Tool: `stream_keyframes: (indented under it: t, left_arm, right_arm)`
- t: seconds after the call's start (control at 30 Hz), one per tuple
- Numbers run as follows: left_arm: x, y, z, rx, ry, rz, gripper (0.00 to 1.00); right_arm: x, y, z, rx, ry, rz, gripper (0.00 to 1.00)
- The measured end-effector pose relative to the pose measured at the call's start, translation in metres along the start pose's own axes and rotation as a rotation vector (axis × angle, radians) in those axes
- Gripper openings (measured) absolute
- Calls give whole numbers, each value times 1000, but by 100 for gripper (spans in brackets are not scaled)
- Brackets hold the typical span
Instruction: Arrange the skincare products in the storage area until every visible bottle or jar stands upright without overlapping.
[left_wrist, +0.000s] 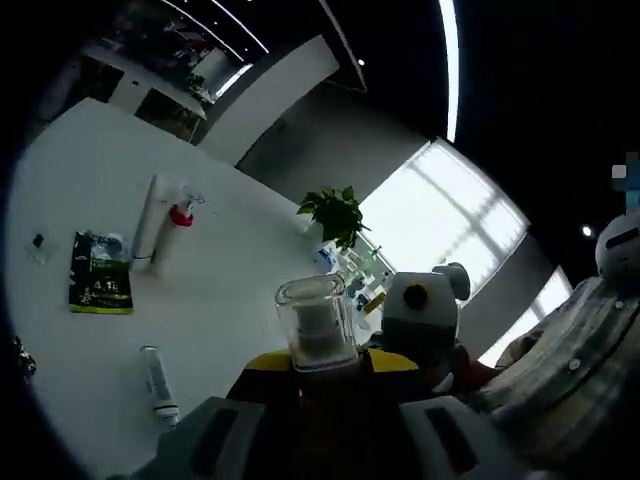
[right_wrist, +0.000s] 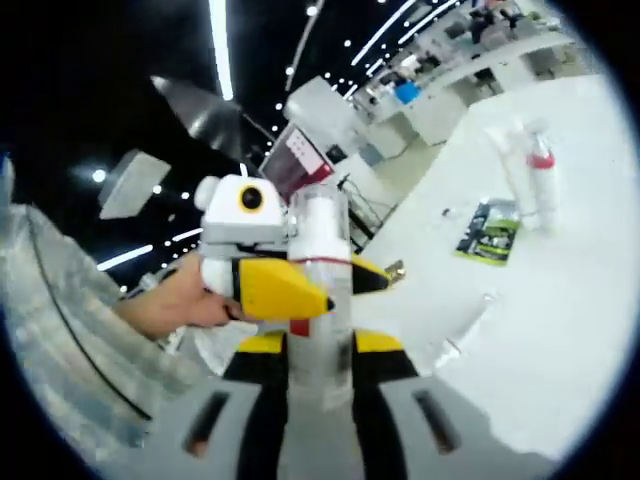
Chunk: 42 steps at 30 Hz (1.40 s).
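Clear glossy plastic bottle (left_wrist: 313, 322)

Dim interior, blown-out window (left_wrist: 455, 215) glare, bright ceiling strips (right_wrist: 217, 45) (bowed by fisheye), soft blurred edges

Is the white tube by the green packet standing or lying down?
Lying down: the tube stretches flat along the table, beside the packet.

White table (left_wrist: 230, 290), dark green packet (left_wrist: 100, 273), clear bottle (left_wrist: 316, 320) with white core, yellow-black tool (right_wrist: 320, 395).
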<state>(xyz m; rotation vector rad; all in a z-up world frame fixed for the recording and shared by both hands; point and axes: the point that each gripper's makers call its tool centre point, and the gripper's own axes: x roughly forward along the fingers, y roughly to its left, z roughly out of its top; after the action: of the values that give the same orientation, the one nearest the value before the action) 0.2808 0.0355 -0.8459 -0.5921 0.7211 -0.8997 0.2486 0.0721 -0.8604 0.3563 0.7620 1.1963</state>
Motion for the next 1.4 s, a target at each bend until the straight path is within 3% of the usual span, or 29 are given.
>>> stream_keyframes:
  t: [0.1,0.23,0.47,0.53,0.63,0.73,0.77,0.9,1.0,1.1,1.2,1.23,1.4]
  left_arm:
    - [3,4,3,-17,-29,57,25]
    - [7,8,2,21,-39,126,25]
    - [7,8,1,236,9,171,22]
    - [3,16,4,304,18,222,22]
    - [-5,25,8,349,17,261,22]
    - [-12,30,9,400,15,278,22]
    - [-14,31,9,419,12,283,22]
    - [-12,30,-4,483,25,278,22]
    - [-4,26,-14,526,52,274,22]
    - [5,19,-25,536,78,254,22]
    - [9,14,-28,546,81,243,22]
    - [9,13,-29,548,80,239,22]
    - [5,12,-33,534,63,227,22]
  right_arm:
    - [1,-8,3,-16,-26,-54,21]
    - [1,-18,2,-87,-24,-137,21]
    - [5,-20,-1,-157,-18,-126,23]
    - [3,-21,1,-205,-19,-126,23]
    - [-4,-24,-1,-208,-14,-119,32]
    - [-21,-21,13,-187,-88,-77,32]
    - [-27,-22,23,-188,-138,-81,32]
    - [-37,-17,43,-202,-222,-64,33]
    - [-32,-13,45,-212,-217,-54,33]
    - [-20,-9,35,-257,-157,-49,33]
    - [-13,-5,30,-263,-122,-29,27]
    - [-13,-5,29,-269,-115,-31,21]
    - [-15,-3,26,-293,-106,-37,20]
